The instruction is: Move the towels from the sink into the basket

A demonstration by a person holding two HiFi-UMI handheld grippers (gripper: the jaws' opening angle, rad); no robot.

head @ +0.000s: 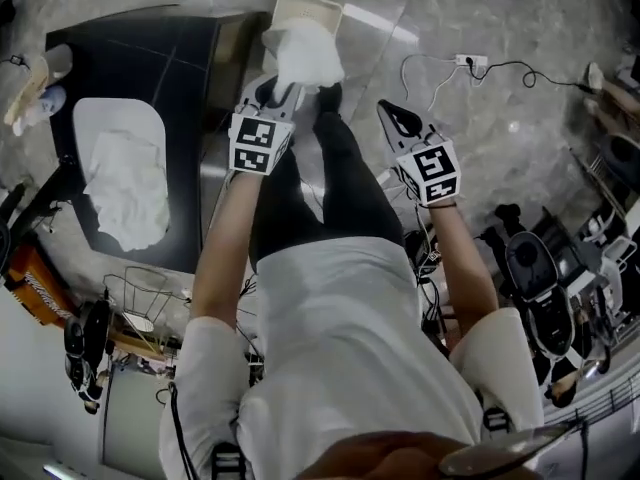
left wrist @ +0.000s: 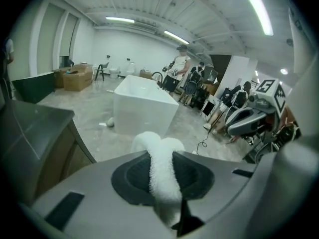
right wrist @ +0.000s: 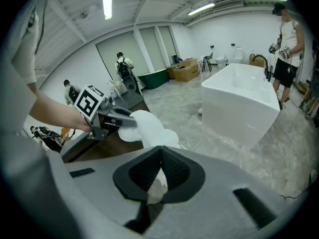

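Observation:
My left gripper [head: 284, 92] is shut on a white towel [head: 308, 56] that hangs over the beige basket [head: 303, 5] on the floor beyond the counter. In the left gripper view the towel [left wrist: 160, 156] runs as a thick fold between the jaws. A second crumpled white towel [head: 125, 190] lies in the white sink [head: 92, 118], set in the black counter at left. To the right, my right gripper [head: 392, 116] is shut with nothing in it, level with the left one. Its own view shows the left gripper [right wrist: 110, 119] and the held towel [right wrist: 149, 127].
A white bathtub [right wrist: 243, 99] stands on the grey floor ahead. A power strip with its cable [head: 470, 63] lies on the floor at upper right. Chairs and gear [head: 545, 268] crowd the right side, and a wire rack [head: 140, 298] stands near the counter. People stand in the background.

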